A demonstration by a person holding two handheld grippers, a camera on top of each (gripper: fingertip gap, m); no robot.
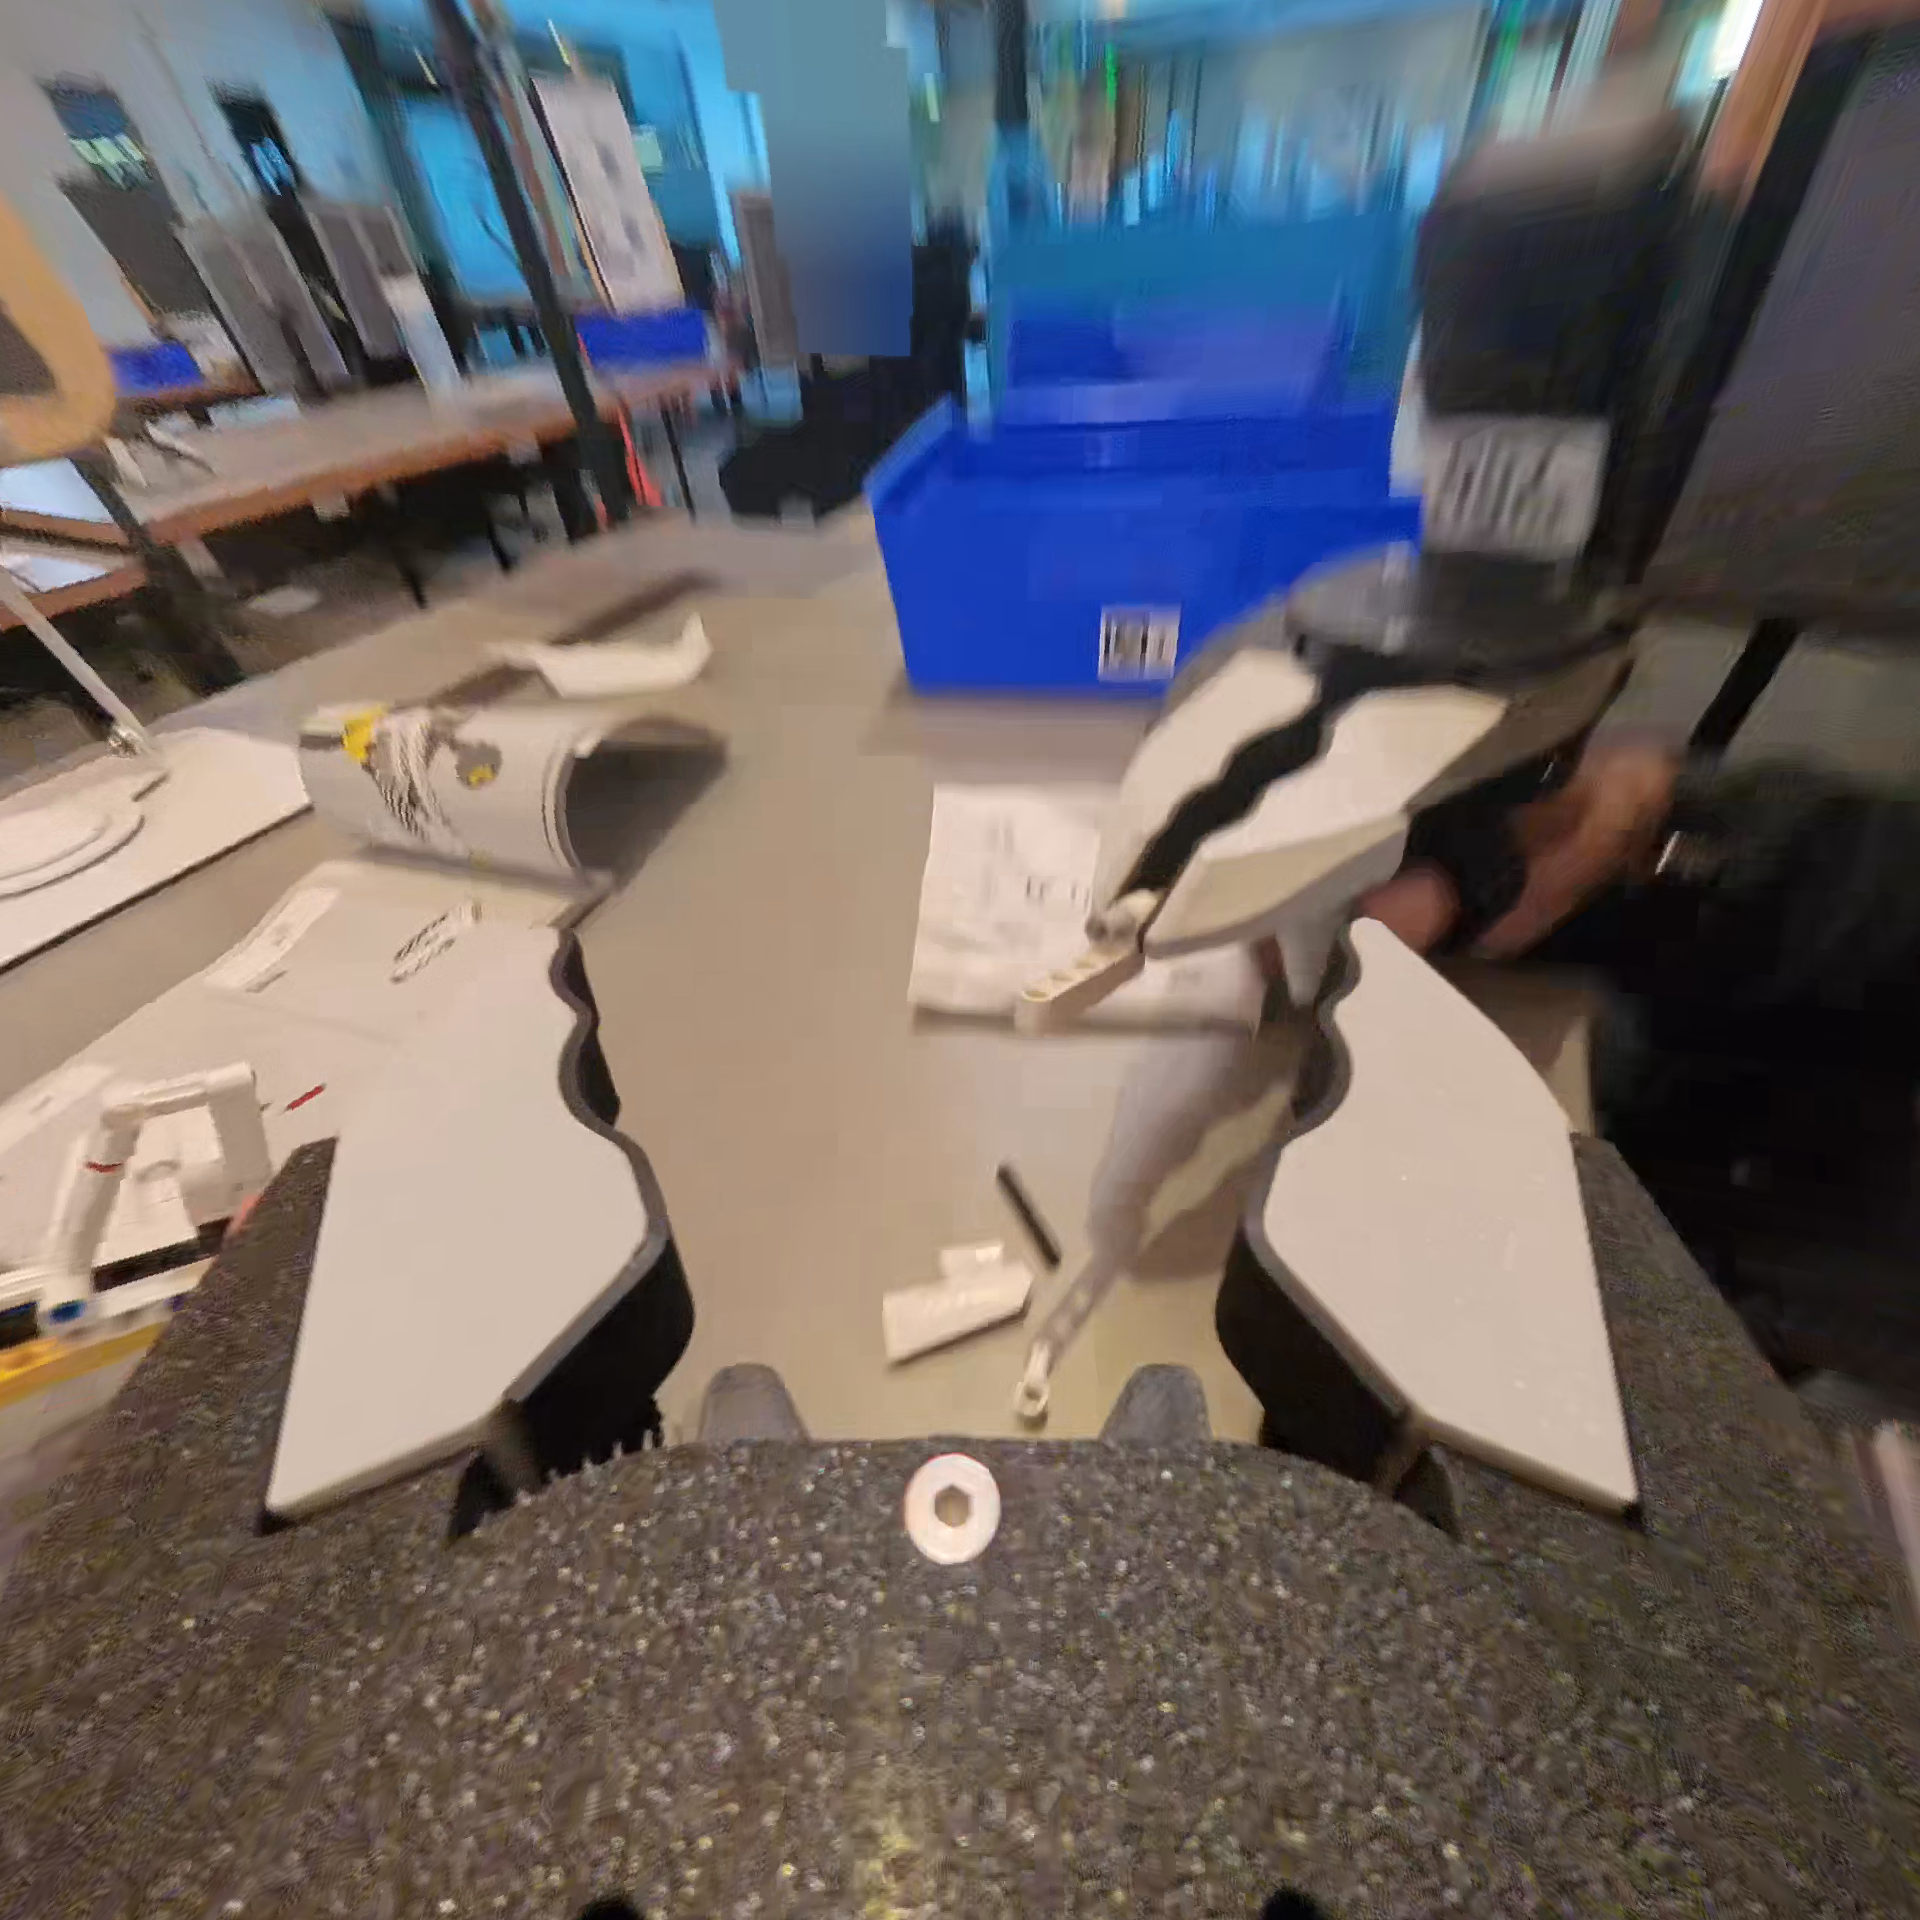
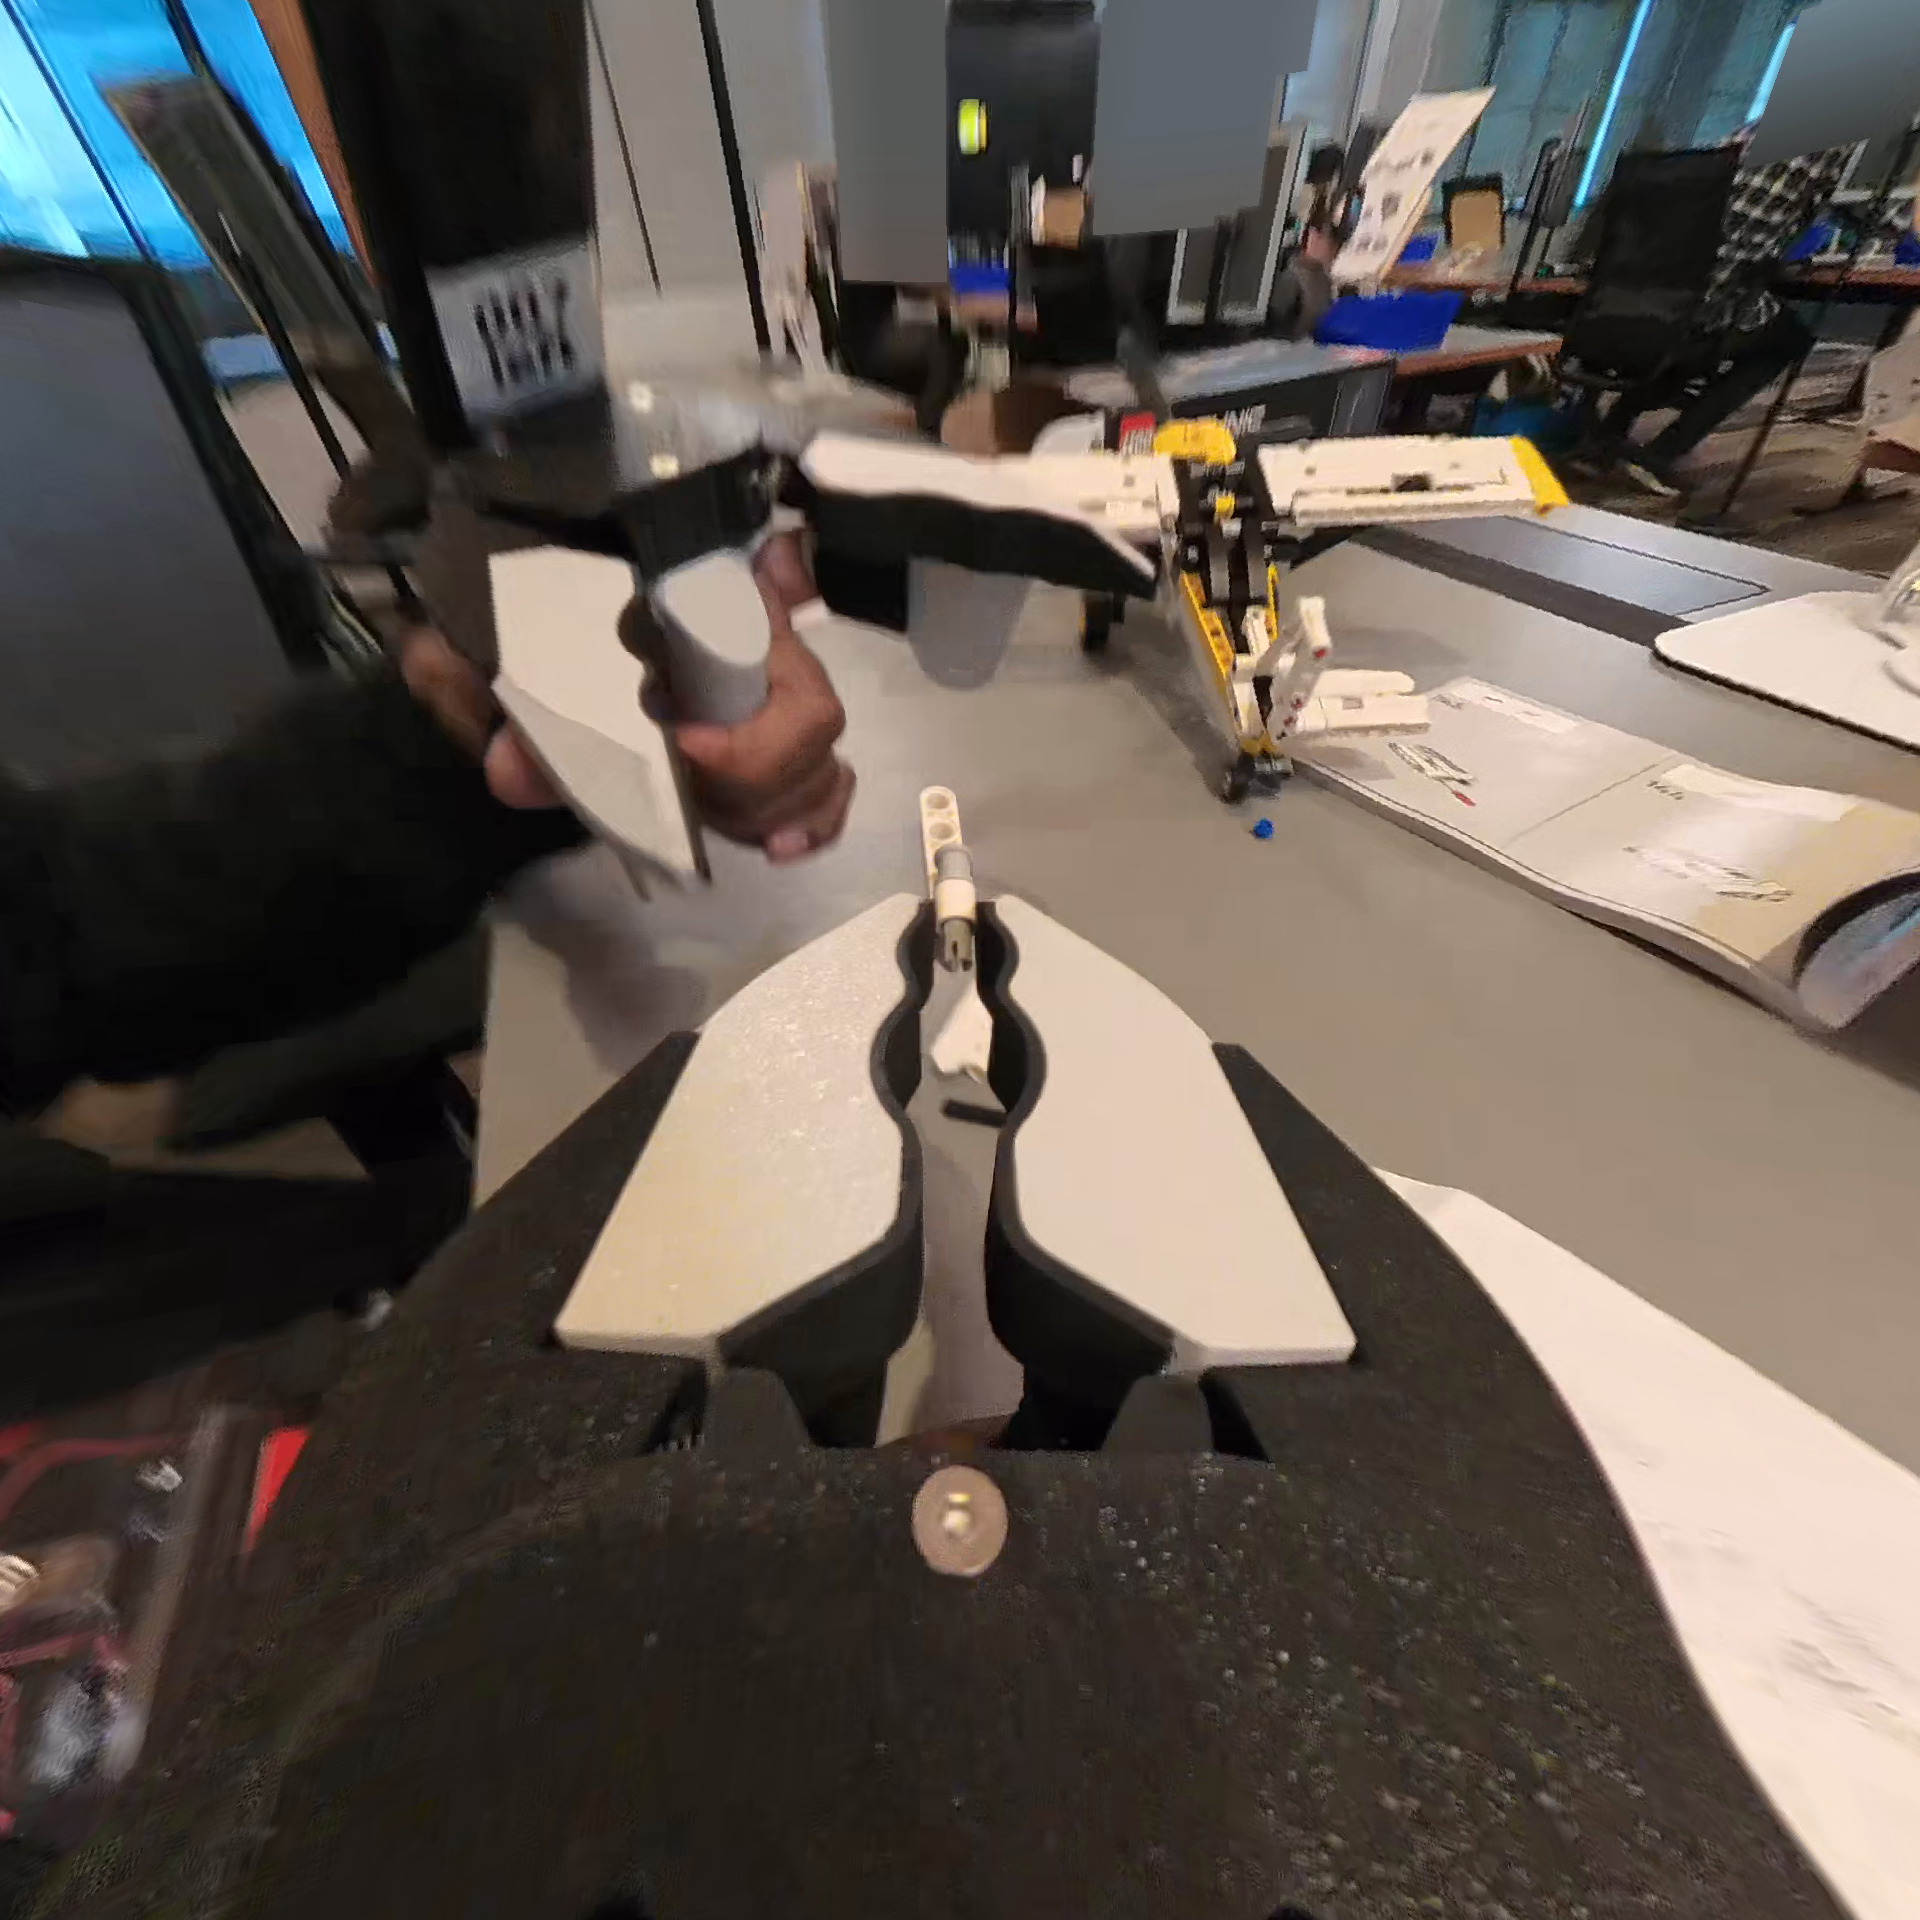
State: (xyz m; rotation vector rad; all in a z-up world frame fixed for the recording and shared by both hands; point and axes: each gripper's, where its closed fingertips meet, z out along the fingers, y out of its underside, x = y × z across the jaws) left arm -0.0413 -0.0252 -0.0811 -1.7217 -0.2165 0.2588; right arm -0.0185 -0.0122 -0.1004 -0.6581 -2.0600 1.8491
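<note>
My right gripper (image 2: 951,920) is shut on the end of a small white holed beam (image 2: 940,821) with a grey pin (image 2: 956,873) through it, and holds it above the grey table (image 2: 1299,987). In the left wrist view the same beam (image 1: 1075,982) hangs from the closed right gripper (image 1: 1127,920). My left gripper (image 1: 966,935) is wide open and empty, just left of that beam. Below it on the table lie small white pieces (image 1: 951,1309), a black axle (image 1: 1027,1210) and a thin white beam (image 1: 1070,1320). A hand (image 2: 758,748) holds the left gripper's handle; one of its fingers (image 2: 966,499) shows.
A yellow and white brick model (image 2: 1236,582) stands beside an open booklet (image 2: 1610,831). A tiny blue piece (image 2: 1262,828) lies near it. A blue bin (image 1: 1039,561), a curled booklet (image 1: 457,779) and a paper sheet (image 1: 997,883) lie ahead of the left gripper. My hands' fingertips stand some 5 cm from each other.
</note>
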